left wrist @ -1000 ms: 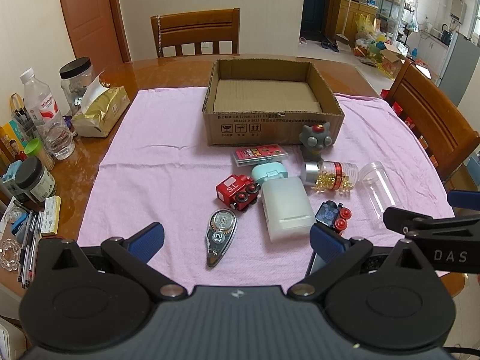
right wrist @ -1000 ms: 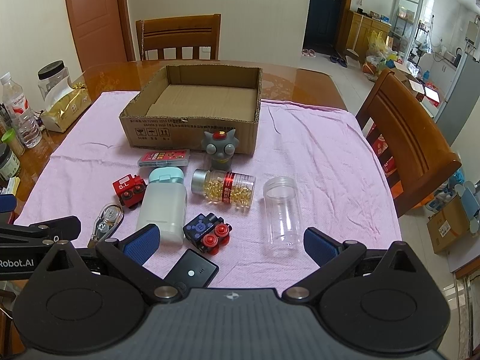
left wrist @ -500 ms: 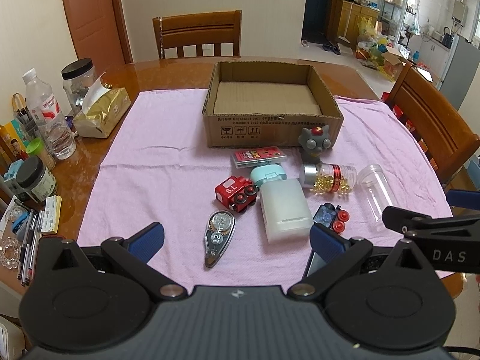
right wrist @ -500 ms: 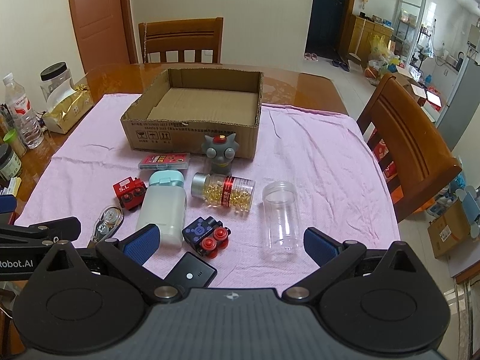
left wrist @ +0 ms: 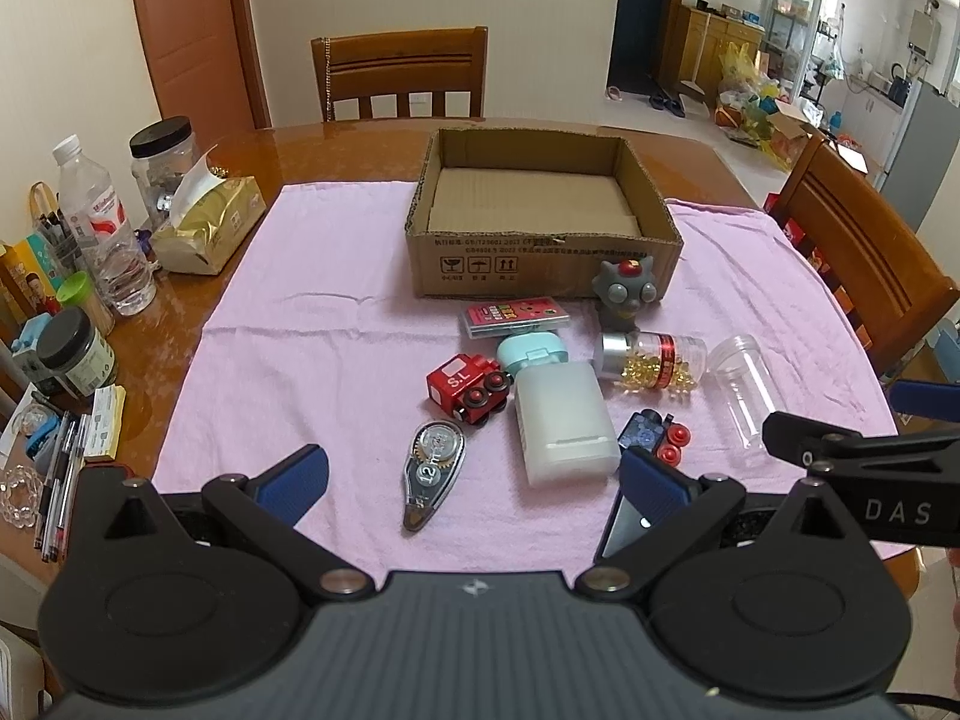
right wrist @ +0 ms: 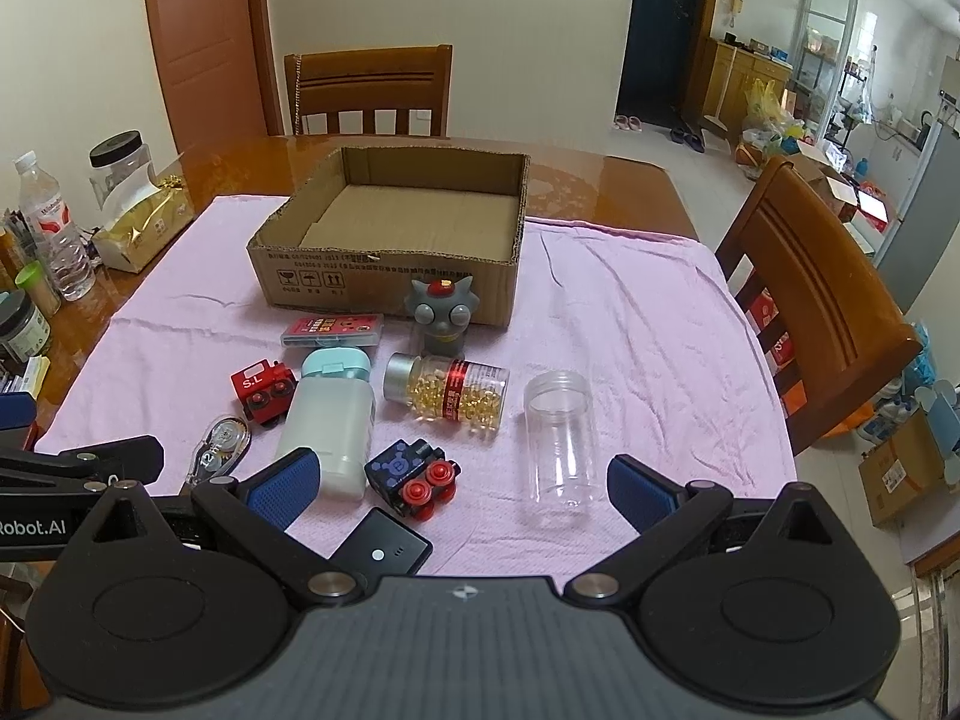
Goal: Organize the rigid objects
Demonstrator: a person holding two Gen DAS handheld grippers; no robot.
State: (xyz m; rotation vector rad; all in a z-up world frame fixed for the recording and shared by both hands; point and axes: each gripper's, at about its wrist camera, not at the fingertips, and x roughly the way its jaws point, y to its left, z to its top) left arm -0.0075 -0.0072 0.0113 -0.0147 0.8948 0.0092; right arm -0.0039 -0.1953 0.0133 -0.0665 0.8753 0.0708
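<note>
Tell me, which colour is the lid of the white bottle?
Light teal lid; clearest in the right wrist view.

The left gripper (left wrist: 474,477) is held level with its blue-padded fingers (left wrist: 297,474) spread wide apart, gripping nothing. The right gripper (right wrist: 465,483) sits just beside it at about the same height, its own blue pads (right wrist: 639,489) equally wide and empty.

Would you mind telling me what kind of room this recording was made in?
Most likely a home dining room. A wooden table with matching chairs stands under a pink cloth. An open doorway has slippers beside it, and a kitchen area lies beyond.
</note>
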